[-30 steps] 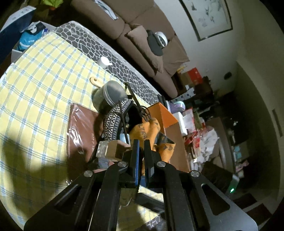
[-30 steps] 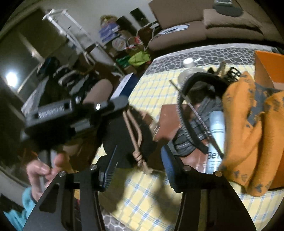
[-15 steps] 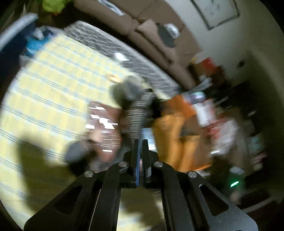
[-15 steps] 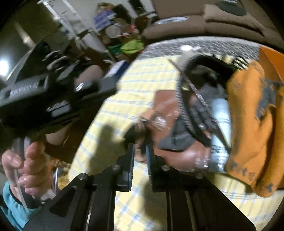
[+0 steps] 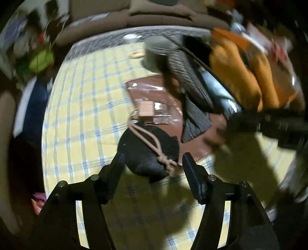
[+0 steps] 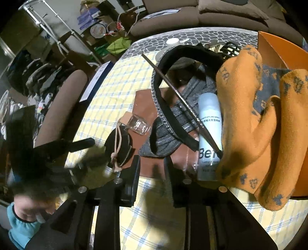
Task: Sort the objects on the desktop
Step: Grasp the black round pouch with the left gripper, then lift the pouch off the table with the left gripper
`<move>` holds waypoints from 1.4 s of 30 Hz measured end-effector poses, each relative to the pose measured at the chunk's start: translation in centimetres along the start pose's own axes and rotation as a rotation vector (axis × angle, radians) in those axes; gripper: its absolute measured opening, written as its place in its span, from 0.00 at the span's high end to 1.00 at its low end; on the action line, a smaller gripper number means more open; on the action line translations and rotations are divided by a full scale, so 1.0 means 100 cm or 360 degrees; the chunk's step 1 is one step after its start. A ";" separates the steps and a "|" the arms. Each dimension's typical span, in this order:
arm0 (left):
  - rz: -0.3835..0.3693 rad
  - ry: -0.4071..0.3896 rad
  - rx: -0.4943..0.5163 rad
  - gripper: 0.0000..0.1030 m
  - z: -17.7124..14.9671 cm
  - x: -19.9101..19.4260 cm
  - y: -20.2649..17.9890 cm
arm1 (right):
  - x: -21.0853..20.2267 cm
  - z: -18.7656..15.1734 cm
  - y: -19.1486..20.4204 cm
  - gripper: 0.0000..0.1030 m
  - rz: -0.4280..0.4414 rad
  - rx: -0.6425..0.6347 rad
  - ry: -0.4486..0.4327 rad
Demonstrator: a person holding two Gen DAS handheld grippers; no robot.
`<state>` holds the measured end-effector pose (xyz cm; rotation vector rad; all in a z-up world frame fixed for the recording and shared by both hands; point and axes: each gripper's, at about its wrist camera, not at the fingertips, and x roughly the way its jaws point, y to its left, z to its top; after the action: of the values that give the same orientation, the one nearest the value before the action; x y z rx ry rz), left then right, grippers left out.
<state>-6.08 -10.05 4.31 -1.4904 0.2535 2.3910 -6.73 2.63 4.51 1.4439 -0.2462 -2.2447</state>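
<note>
Closest in the left wrist view, the left gripper (image 5: 152,163) points steeply down at the yellow-and-blue checked tablecloth (image 5: 80,119), its jaws opening on either side of a small black fabric drawstring pouch (image 5: 148,152) with a knotted beige cord; the pouch lies on the cloth between the fingers, and no pad clearly presses on it. In the right wrist view the right gripper (image 6: 152,163) has its jaws a little apart and opening, with nothing between them, hanging over the near edge of a flat brown leather-look folder (image 6: 148,107). The pouch (image 6: 119,146) sits just left of that gripper, touching the folder's near left corner. Just beyond it a small clear glass bottle with a pale wooden cap (image 6: 136,125) lies on its side on the folder. Further right, a grey knitted headband with a black lining (image 6: 167,119) sprawls across the folder, a thin dark metal rod (image 6: 182,100) slanting over it, and a pale blue spray can (image 6: 208,134) lies alongside. A thick orange knitted cloth with dark blue marks (image 6: 254,119) crowds the right side, with an orange cardboard box (image 6: 277,52) behind it. Beyond the table's far edge stands a brown sofa (image 6: 221,17).
</note>
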 end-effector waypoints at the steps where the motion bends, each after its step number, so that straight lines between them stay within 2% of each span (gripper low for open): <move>1: 0.0001 0.0006 0.0034 0.43 -0.001 0.004 -0.008 | -0.001 0.000 -0.002 0.74 -0.0005 0.0009 -0.0003; 4: 0.0040 0.0008 0.0084 0.43 0.001 0.013 -0.022 | -0.003 0.003 -0.008 0.74 -0.0017 0.0047 -0.0011; 7: 0.0193 0.0027 0.0134 0.43 0.004 0.030 -0.032 | -0.006 0.004 -0.007 0.73 -0.0015 0.0057 -0.0023; 8: 0.0204 0.0036 0.0126 0.42 0.004 0.033 -0.030 | -0.007 0.004 -0.007 0.73 -0.0013 0.0055 -0.0026; 10: 0.0144 0.0032 0.0041 0.50 0.006 0.036 -0.021 | -0.007 0.003 -0.006 0.71 -0.0012 0.0049 -0.0025; 11: 0.0102 0.0036 -0.0039 0.60 0.008 0.035 -0.013 | -0.007 0.003 -0.006 0.71 -0.0012 0.0049 -0.0022; 12: 0.0039 0.0032 -0.0097 0.73 0.008 0.032 -0.006 | -0.007 0.003 -0.005 0.71 -0.0012 0.0050 -0.0020; 13: -0.0043 0.0028 -0.0165 0.78 0.009 0.028 0.001 | -0.007 0.003 -0.006 0.71 -0.0012 0.0052 -0.0017; 14: -0.0105 0.0021 -0.0232 0.80 0.010 0.024 0.007 | -0.007 0.003 -0.005 0.71 -0.0011 0.0053 -0.0021; 17: -0.0307 0.0001 -0.0404 0.81 0.010 0.013 0.024 | -0.010 0.003 -0.007 0.71 0.0000 0.0061 -0.0034; 24: -0.1089 -0.0116 -0.0923 0.82 0.003 -0.020 0.080 | -0.020 0.007 -0.006 0.71 0.0047 0.0050 -0.0085; 28: -0.1413 -0.0173 -0.1141 0.83 -0.004 -0.024 0.111 | -0.018 0.008 -0.005 0.71 0.0084 0.0062 -0.0079; 29: -0.1453 -0.0165 -0.1186 0.84 -0.007 -0.022 0.117 | -0.017 0.008 -0.003 0.71 0.0088 0.0059 -0.0074; 30: -0.1444 -0.0139 -0.1235 0.85 -0.011 -0.017 0.124 | -0.016 0.008 -0.002 0.71 0.0085 0.0053 -0.0069; 32: -0.1278 -0.0039 -0.1349 0.89 -0.026 -0.002 0.144 | -0.012 0.008 0.001 0.71 0.0078 0.0048 -0.0059; 35: -0.1026 0.0117 -0.1485 0.88 -0.049 0.025 0.174 | -0.007 0.009 0.006 0.70 0.0088 0.0046 -0.0043; 37: -0.0937 0.0161 -0.1572 0.77 -0.065 0.032 0.192 | -0.004 0.010 0.011 0.71 0.0094 0.0029 -0.0033; 38: -0.0911 0.0151 -0.1566 0.68 -0.067 0.030 0.196 | -0.003 0.010 0.013 0.70 0.0095 0.0018 -0.0030; 39: -0.0873 0.0127 -0.1534 0.65 -0.067 0.024 0.199 | -0.001 0.010 0.016 0.70 0.0092 0.0004 -0.0029; 41: -0.0753 0.0058 -0.1358 0.60 -0.054 0.008 0.195 | 0.001 0.010 0.019 0.70 0.0082 -0.0017 -0.0025; 42: -0.0700 0.0030 -0.1233 0.50 -0.045 0.000 0.186 | 0.003 0.010 0.020 0.69 0.0079 -0.0019 -0.0020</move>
<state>-8.87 -28.88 2.07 -1.6180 -0.9988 2.1845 -7.21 0.67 5.46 1.4024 -0.2692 -2.2124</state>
